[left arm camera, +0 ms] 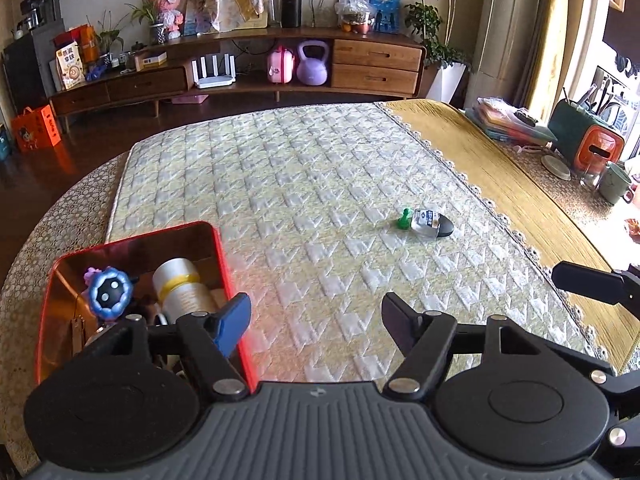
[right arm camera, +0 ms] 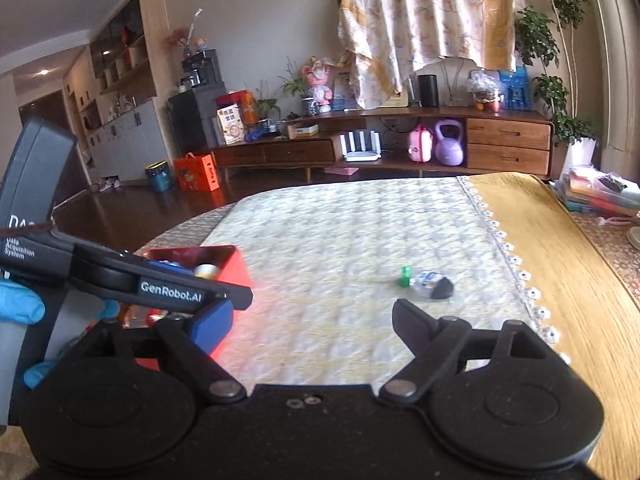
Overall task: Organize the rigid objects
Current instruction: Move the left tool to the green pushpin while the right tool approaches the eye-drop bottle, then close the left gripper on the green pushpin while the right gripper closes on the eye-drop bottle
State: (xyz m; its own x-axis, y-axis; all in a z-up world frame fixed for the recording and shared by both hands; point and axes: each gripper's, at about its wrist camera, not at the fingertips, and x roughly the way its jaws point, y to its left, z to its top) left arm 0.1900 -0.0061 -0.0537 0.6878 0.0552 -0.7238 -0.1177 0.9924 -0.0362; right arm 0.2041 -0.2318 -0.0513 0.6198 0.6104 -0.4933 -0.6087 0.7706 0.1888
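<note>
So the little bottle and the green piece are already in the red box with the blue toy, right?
Not quite. The left wrist view shows the little bottle and green piece still lying out on the quilted mat. Only the blue toy sits in the red box.

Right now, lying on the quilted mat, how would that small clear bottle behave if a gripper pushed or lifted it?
The bottle lies on its side and looks rounded, so a push may roll it. Its clear body looks smooth, so it could slip between pads. It is small, probably light.
</note>
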